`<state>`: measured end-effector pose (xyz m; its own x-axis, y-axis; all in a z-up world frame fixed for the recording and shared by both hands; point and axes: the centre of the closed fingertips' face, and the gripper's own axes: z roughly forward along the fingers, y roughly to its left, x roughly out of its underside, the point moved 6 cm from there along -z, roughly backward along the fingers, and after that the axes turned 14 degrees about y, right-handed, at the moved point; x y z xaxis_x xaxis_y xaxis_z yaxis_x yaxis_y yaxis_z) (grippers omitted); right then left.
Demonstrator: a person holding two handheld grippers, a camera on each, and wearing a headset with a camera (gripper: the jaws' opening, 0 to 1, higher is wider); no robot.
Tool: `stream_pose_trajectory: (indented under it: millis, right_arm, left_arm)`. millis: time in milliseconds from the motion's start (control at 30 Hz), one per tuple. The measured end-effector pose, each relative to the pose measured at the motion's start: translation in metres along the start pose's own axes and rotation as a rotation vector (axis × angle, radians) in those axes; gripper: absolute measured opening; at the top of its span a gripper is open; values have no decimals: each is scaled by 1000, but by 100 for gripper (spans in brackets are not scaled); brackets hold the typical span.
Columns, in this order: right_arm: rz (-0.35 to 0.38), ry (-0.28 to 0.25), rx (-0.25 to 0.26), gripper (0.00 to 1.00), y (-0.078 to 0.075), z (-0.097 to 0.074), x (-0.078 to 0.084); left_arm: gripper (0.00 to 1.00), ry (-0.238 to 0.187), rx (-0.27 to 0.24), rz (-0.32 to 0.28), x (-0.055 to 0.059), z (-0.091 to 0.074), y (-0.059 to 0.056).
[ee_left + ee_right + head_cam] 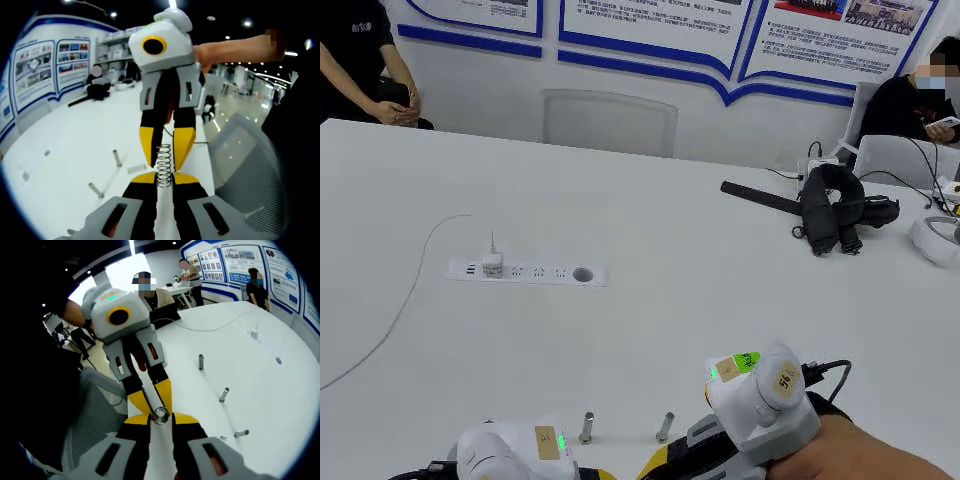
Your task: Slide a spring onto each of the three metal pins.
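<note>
L gripper (159,179) & R gripper (161,418) meet tip to tip, both jaw pairs nearly closed, pinching one spring (163,167). Upright pin (586,427) on white table (640,200) nearby.

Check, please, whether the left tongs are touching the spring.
Touching: in the left gripper view the left tongs pinch the lower end of the spring between their yellow tips.

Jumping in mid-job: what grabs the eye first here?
The left claw and right claw meet tip to tip, both seemingly pinching one spring between them. Nearby on the white table, a metal pin stands upright.
</note>
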<state>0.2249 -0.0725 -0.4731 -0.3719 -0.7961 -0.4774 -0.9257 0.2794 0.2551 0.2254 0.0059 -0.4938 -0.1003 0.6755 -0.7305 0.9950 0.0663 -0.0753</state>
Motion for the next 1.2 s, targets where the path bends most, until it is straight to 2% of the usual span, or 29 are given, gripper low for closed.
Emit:
stream_pose_trajectory:
  millis: [133, 600, 1033, 1200]
  right_arm:
    - [-68, 41, -1, 18, 3, 0, -3]
    - [-184, 108, -16, 17, 6, 0, -5]
    - [-215, 127, -7, 12, 9, 1, -4]
    - [-210, 132, -4, 12, 9, 3, -4]
  left_arm:
    - [10, -1, 15, 8, -1, 1, -2]
    - [10, -1, 46, 46, -2, 0, -7]
    - [10, 1, 61, 41, -1, 3, -7]
    - [11, 3, 59, 18, 1, 4, -8]
